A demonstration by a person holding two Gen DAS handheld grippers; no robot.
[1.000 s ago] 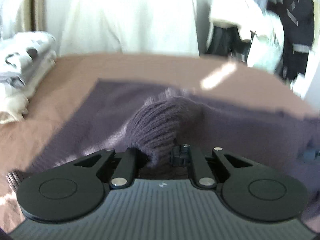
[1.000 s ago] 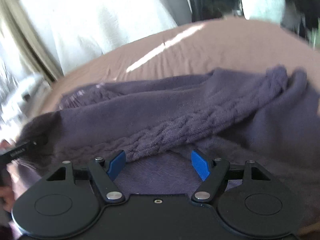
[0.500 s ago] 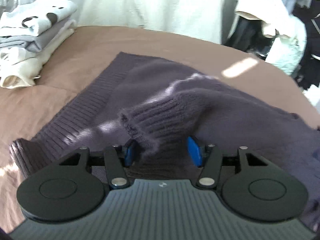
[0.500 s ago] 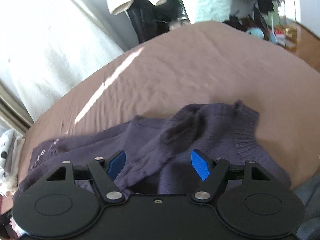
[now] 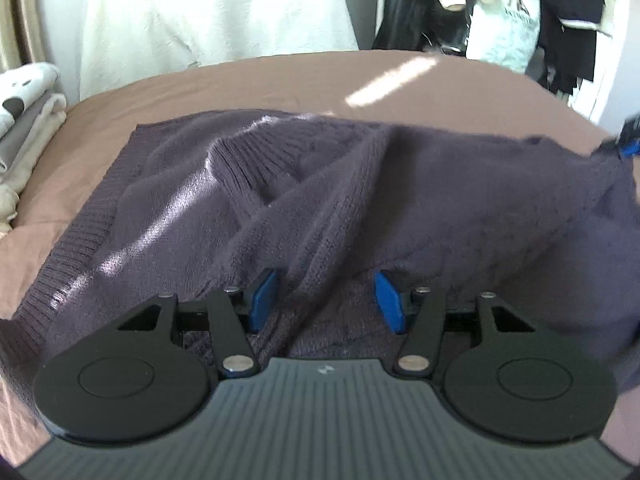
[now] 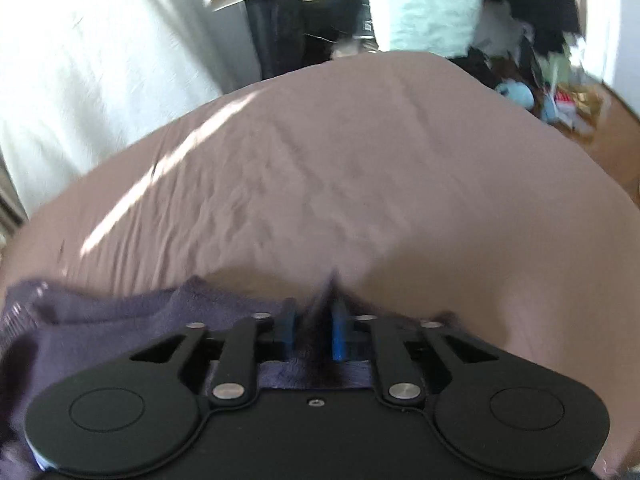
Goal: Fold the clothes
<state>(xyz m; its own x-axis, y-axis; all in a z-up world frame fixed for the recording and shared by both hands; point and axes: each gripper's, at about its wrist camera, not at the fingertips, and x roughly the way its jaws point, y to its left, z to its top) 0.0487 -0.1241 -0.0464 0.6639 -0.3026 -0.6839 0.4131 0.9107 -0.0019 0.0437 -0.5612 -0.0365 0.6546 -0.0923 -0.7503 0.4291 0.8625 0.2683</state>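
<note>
Left gripper [image 5: 326,300] released over purple sweater [image 5: 280,200]; right gripper [image 6: 314,332], just closing, pinching its edge; folded stack [image 5: 24,120] nearby.

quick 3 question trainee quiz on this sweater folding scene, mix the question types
1. True or false: the left gripper is clamped on the purple sweater.
2. Which gripper pinches a fold of the sweater? A) left B) right C) neither
3. Fill in: the stack of folded clothes lies at the ____ edge of the left wrist view.

Key:
1. False; its jaws stand apart, knit lying loose between them.
2. B; the right gripper has just closed on the fold.
3. left
</note>
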